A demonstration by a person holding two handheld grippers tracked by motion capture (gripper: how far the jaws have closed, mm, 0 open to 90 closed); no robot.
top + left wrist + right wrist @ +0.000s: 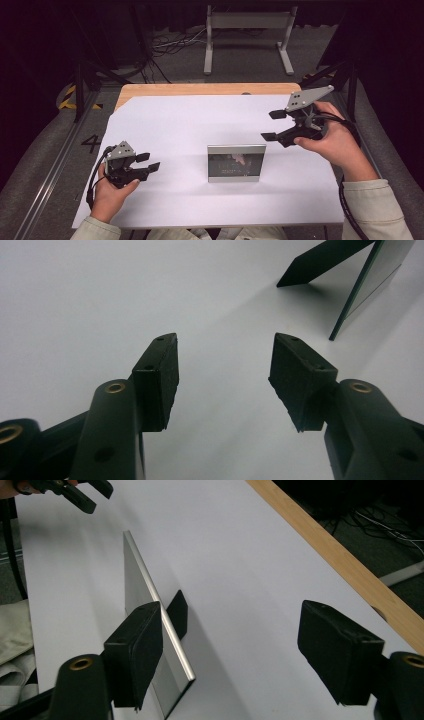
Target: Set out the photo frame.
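— Standing where? Small framed picture stand [236, 162] upright near the middle of the white sheet [175, 120] on the bench [200, 89], propped on a black back leg [177, 612], silver frame edge facing the person.

— Left gripper [148, 162]? Low over the sheet, well apart from the frame on its left, jaws spread wide, nothing between them. In the left gripper view, just bare sheet between the pads [162, 375], the frame off at the upper right.

— Right gripper [273, 125]? Raised off to the frame's right, jaws wide as well, holding nothing; in the right gripper view, the frame's top edge running past the near jaw, not touched.

— Advice for any fresh grasp? Best to come in level, straddle the thin frame edge squarely, close gently. Probably light and tippy on that single leg, so no sideways nudges. Worth keeping clear of the glossy face to avoid smears.
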